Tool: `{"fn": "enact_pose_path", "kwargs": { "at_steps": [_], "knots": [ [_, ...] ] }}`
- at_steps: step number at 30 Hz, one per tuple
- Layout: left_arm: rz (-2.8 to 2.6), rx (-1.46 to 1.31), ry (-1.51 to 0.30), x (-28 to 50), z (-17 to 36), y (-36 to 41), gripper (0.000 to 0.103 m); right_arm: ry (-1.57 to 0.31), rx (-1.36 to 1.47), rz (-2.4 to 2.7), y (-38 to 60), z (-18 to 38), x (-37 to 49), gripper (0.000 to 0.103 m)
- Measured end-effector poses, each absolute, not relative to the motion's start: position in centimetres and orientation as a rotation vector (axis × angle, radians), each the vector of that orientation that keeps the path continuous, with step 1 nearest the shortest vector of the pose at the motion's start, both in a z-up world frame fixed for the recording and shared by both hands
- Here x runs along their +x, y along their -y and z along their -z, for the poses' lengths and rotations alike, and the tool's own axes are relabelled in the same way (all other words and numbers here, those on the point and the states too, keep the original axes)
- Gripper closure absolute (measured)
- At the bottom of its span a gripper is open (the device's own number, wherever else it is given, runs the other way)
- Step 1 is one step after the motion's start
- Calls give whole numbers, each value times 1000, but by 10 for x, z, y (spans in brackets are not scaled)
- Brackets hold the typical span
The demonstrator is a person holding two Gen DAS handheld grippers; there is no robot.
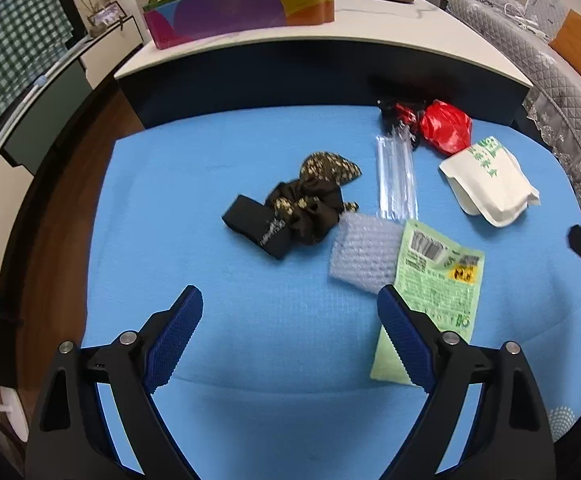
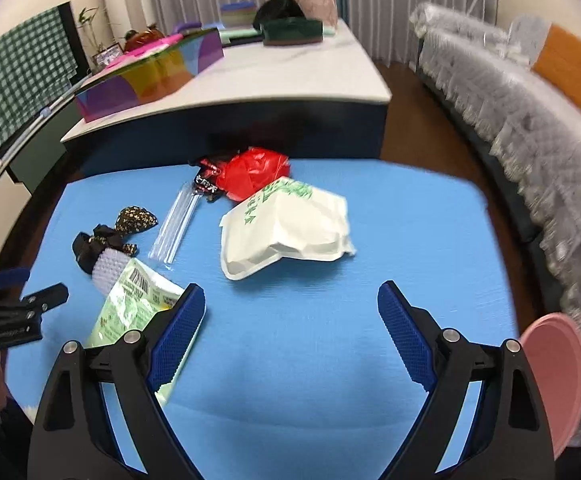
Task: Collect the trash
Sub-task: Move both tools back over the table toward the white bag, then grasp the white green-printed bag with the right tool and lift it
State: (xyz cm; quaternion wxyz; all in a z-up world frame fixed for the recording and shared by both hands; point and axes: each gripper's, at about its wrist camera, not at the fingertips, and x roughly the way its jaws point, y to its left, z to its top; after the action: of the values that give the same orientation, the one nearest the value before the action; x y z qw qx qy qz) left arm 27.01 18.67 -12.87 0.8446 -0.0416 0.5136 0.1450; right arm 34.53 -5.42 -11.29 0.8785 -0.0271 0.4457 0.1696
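Both grippers hang over a blue mat, jaws spread wide, nothing between them. The left gripper sits above bare mat; its right finger overlaps a green packet. The right gripper is near a white bag. The trash lies loose on the mat: bubble wrap touching the green packet, a clear sleeve, a red bag beside a black-red wrapper at the far edge. A black scrunchie lies mid-mat. A pink disc shows at the right edge.
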Motion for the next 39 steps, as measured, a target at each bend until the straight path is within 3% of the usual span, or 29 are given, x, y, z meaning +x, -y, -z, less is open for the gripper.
{"fn": "enact_pose_path", "kwargs": {
  "at_steps": [18, 20, 22, 23, 24, 25, 35, 36, 38, 39],
  "knots": [
    [-374, -148, -1119, 278, 132, -219, 17, -1030, 22, -278, 24, 166, 404, 16],
    [-370, -144, -1123, 279, 133, -218, 17, -1037, 46, -288, 24, 168, 408, 26],
    [-362, -141, -1129, 281, 134, -216, 17, -1045, 51, -310, 23, 170, 410, 54],
    [-357, -139, -1130, 281, 134, -215, 17, -1051, 49, -320, 21, 169, 409, 57],
    [-354, -136, -1131, 282, 134, -214, 17, -1039, 48, -325, 21, 167, 408, 74],
    [-350, -129, -1130, 282, 134, -212, 17, -1033, 45, -335, 20, 165, 408, 102],
    [-348, -95, -1112, 283, 130, -205, 17, -970, 30, -369, 27, 144, 402, 103],
    [-351, -97, -1111, 283, 130, -206, 17, -966, 19, -360, 28, 142, 403, 99],
    [-354, -107, -1107, 283, 129, -207, 17, -968, -16, -331, 28, 141, 407, 80],
    [-353, -113, -1104, 283, 128, -207, 17, -972, -31, -323, 28, 142, 408, 39]
  ]
}}
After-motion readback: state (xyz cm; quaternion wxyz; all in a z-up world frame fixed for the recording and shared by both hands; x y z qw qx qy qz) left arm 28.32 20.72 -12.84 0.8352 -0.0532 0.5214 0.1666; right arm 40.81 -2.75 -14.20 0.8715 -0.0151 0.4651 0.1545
